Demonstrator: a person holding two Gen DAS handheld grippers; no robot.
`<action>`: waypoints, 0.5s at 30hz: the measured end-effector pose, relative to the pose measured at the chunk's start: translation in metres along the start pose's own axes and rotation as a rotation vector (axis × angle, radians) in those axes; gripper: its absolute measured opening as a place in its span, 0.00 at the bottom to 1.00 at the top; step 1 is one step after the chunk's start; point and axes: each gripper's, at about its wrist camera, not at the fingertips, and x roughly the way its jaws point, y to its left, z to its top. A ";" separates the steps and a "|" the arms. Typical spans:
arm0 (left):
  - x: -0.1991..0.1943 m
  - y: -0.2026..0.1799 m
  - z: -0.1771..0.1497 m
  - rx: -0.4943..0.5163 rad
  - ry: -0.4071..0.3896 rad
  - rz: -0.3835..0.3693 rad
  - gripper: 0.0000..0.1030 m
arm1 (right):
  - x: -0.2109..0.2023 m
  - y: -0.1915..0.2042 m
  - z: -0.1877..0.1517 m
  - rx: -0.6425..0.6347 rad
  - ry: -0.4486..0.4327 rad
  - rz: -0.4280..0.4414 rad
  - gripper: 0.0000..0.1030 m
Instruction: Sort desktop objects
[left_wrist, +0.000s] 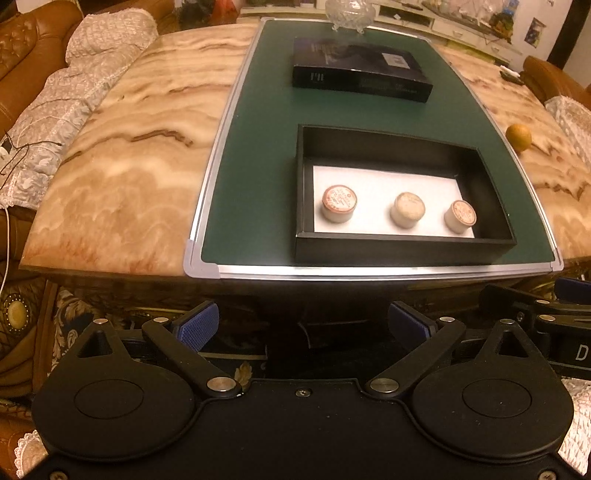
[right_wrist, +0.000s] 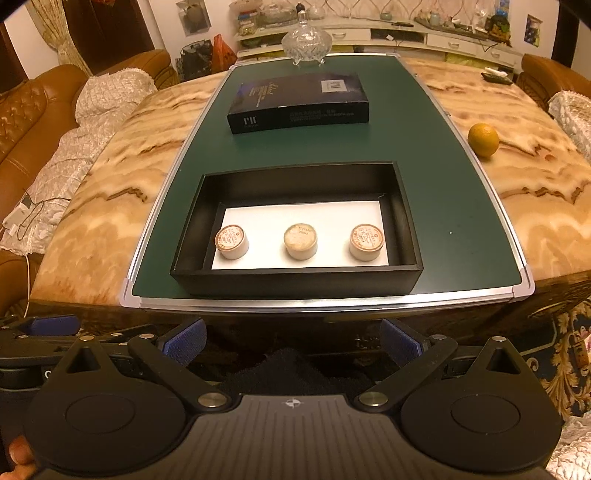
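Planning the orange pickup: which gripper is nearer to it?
Right. The right gripper sits nearer the orange, ahead to its right; the left gripper sits farther left. Both open.

Marble table (right_wrist: 535, 206), green board (right_wrist: 443, 192) on it, orange (right_wrist: 483, 139), perhaps a remote (right_wrist: 496, 76)

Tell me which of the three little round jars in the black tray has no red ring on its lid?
The middle jar: its lid looks plain cream, while the left jar and right jar both carry reddish-rimmed printed labels.
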 end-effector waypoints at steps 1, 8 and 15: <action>0.000 0.000 0.000 -0.001 0.000 0.002 0.97 | 0.000 0.000 0.000 -0.002 0.000 -0.001 1.00; 0.001 0.002 0.000 -0.002 0.004 0.007 0.97 | 0.000 0.003 0.000 -0.014 -0.001 -0.011 1.00; 0.005 0.003 0.001 -0.002 0.015 0.006 0.97 | 0.003 0.004 0.000 -0.023 0.002 -0.027 1.00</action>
